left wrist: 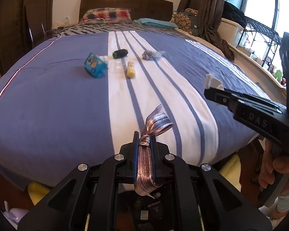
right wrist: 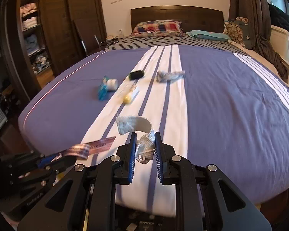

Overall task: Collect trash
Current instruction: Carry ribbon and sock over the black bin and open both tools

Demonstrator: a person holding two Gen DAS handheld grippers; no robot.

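My left gripper [left wrist: 144, 140] is shut on a silver-pink ribbon [left wrist: 156, 123], held above the near end of the bed; it also shows in the right wrist view [right wrist: 90, 148]. My right gripper [right wrist: 145, 138] is shut on a white woven strap [right wrist: 136, 125], whose end [left wrist: 212, 80] shows in the left wrist view. On the bed lie a blue packet [left wrist: 95, 65], a black spool [left wrist: 120, 53], a clear cup [left wrist: 119, 66], a yellow tube [left wrist: 130, 70] and a crumpled grey scrap [left wrist: 153, 54].
The bed has a blue cover with a white striped band [left wrist: 154, 96]. Pillows [left wrist: 107, 15] lie at the headboard. A wardrobe [right wrist: 54, 28] stands left, a metal rack [left wrist: 260, 36] and window right. Yellow fabric [left wrist: 231, 169] lies under the bed's foot.
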